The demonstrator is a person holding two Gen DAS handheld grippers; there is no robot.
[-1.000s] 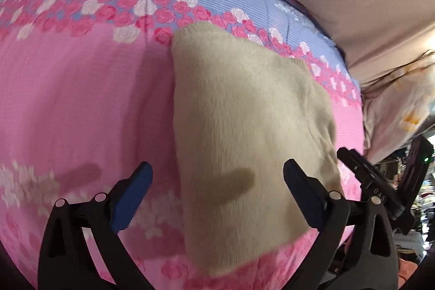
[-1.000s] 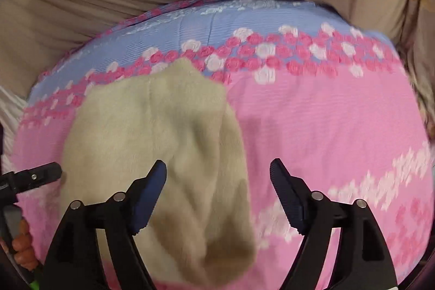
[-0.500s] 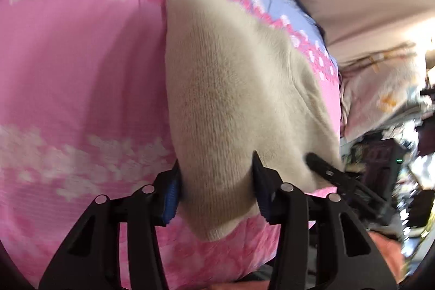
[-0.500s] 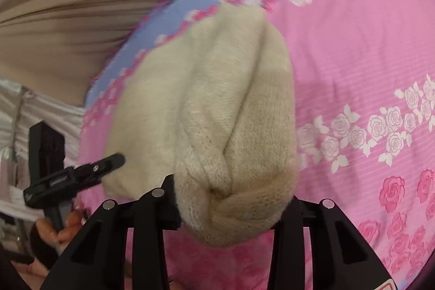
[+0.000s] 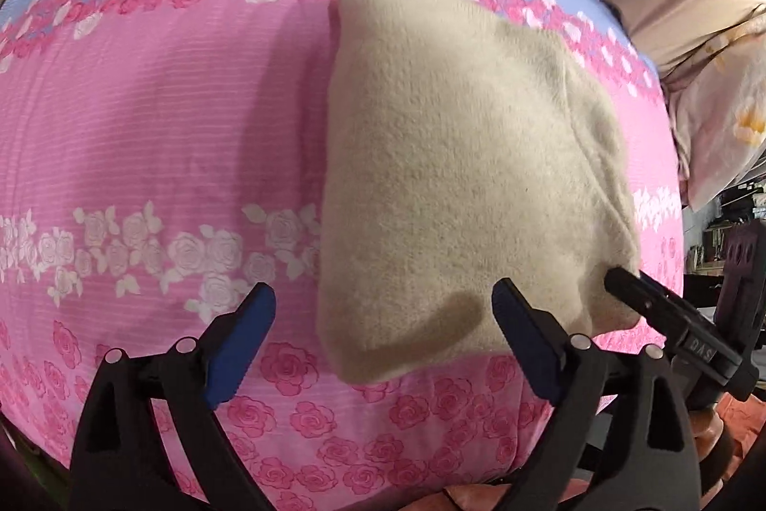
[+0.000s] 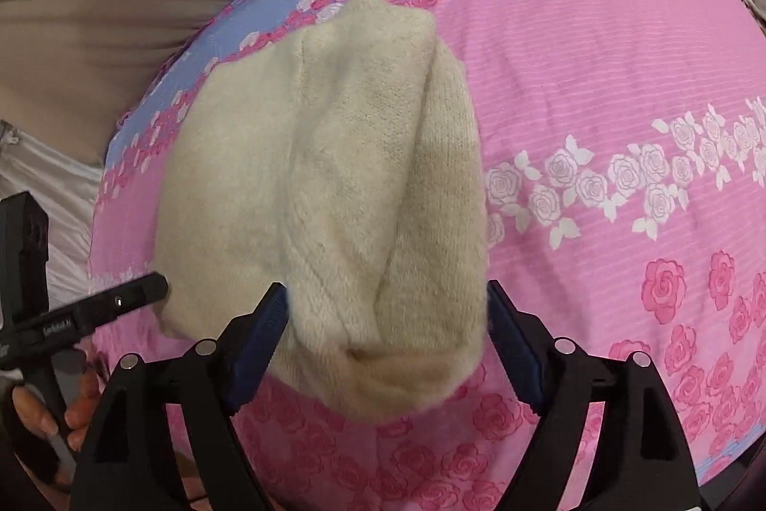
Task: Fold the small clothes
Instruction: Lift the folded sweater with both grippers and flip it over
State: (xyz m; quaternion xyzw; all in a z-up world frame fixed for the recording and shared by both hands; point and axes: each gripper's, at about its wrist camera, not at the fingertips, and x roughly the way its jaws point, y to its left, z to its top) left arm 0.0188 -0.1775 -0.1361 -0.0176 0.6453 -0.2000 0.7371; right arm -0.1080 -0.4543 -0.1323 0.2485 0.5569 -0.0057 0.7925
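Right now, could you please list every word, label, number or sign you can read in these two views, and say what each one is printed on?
"DAS": pale letters on the black finger of the right gripper, seen from the left wrist view.
Small pale label on the black finger of the left gripper, seen from the right wrist view: too small and blurred to read.
No text on the beige knit garment or the rose-print bedspread.

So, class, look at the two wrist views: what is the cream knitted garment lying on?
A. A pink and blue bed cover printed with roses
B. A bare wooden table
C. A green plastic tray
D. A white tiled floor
A: the cream knitted garment lies folded on the rose-printed cover, pink with a blue band along its far edge, and the right wrist view shows the same.
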